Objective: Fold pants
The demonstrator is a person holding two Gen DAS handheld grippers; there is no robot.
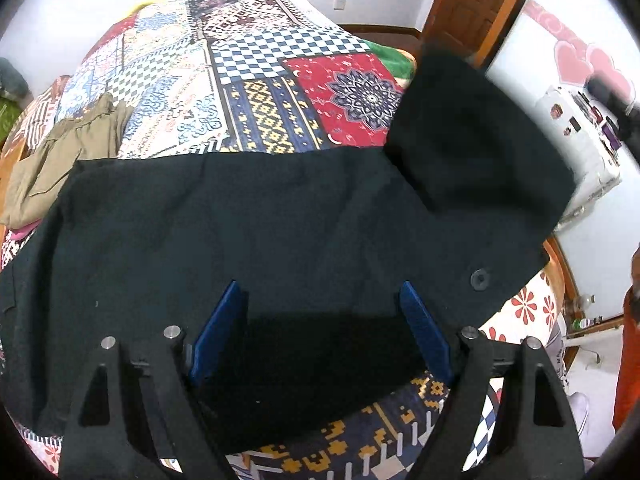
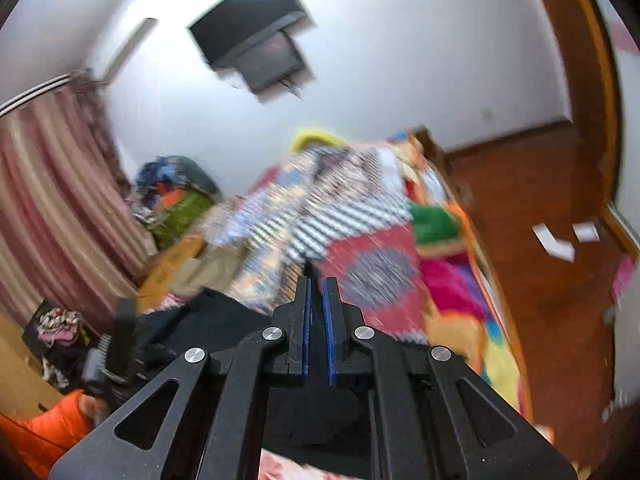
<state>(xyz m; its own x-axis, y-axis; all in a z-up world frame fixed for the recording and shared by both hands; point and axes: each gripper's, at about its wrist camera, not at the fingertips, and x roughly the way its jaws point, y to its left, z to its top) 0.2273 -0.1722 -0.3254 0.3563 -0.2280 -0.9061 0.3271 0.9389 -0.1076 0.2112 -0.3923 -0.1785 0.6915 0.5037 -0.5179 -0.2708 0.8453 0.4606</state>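
Black pants (image 1: 240,220) lie spread across the patchwork bed cover (image 1: 260,92). My left gripper (image 1: 320,286) points down over their near edge, its blue pads (image 1: 218,332) wide apart with the cloth under them and nothing pinched. The pants' right end (image 1: 480,140) is lifted off the bed and folded upward. In the right wrist view my right gripper (image 2: 318,280) is raised above the bed with its pads together. Black cloth (image 2: 200,316) trails down and to the left from under it, and a dark sliver shows at the tips.
A khaki garment (image 1: 60,160) lies bunched at the bed's left side. A person's orange sleeve (image 2: 48,428) is at the lower left. A wooden door (image 1: 472,0), a white sticker-covered appliance (image 1: 580,140) and a wall-mounted television (image 2: 256,40) surround the bed.
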